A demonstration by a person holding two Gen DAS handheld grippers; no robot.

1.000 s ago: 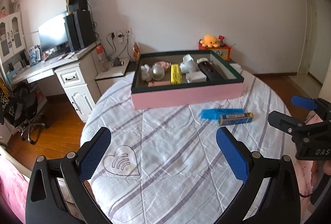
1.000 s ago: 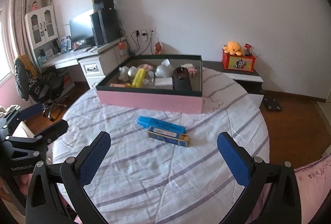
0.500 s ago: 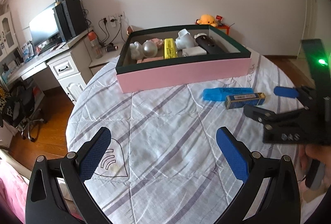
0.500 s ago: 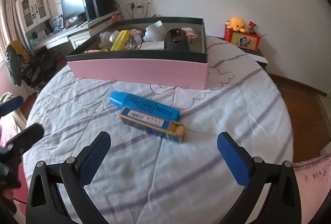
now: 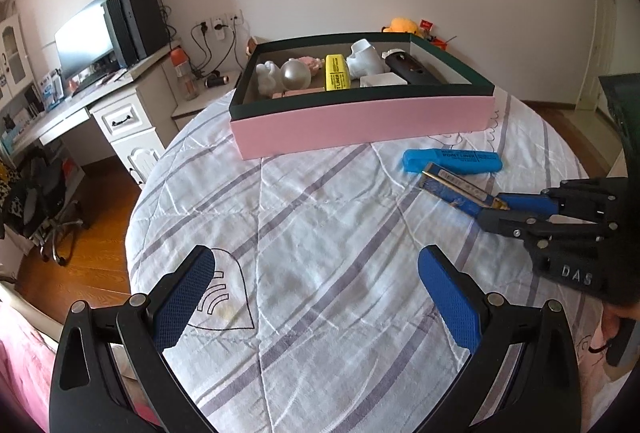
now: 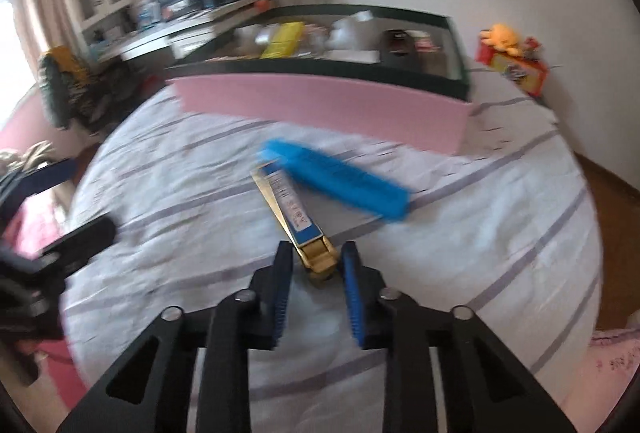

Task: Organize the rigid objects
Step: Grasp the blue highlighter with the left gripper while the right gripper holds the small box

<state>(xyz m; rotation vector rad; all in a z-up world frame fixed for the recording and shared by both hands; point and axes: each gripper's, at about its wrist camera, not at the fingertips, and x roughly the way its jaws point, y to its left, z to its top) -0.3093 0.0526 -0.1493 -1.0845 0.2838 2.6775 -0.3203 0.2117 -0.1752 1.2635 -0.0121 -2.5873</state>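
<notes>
On a round table (image 5: 320, 313) spread with a white, grey-striped cloth, the left gripper (image 5: 316, 297) hangs just above the near edge, its blue-padded jaws spread wide with only bare cloth and a printed heart outline (image 5: 222, 297) between them.

To its right, the right gripper (image 6: 316, 285) has just been closing its jaws, and the gold end of a slim blue-and-gold box (image 6: 296, 221) now sits between the narrowed blue pads. In the blurred right wrist view a sliver of gap seems to show on either side of the gold end; in the left wrist view the fingertips (image 5: 524, 202) meet the box's end (image 5: 456, 191), though firm contact cannot be told for certain. The box lies flat on the cloth, angled away from the gripper.

Just beyond it, touching or nearly touching along one side, lies a blue highlighter (image 5: 452, 159), also flat on the cloth.

Farther back stands a shallow pink tray (image 5: 360, 123) with a dark green rim. Inside it are a yellow highlighter (image 5: 337, 73), a silvery ball (image 5: 295, 75), white figurines (image 5: 267, 78), a small white box (image 5: 382, 80) and a black object (image 5: 408, 67).

Behind the table, a desk (image 5: 80, 101) carries a monitor (image 5: 86, 37) against the wall.
</notes>
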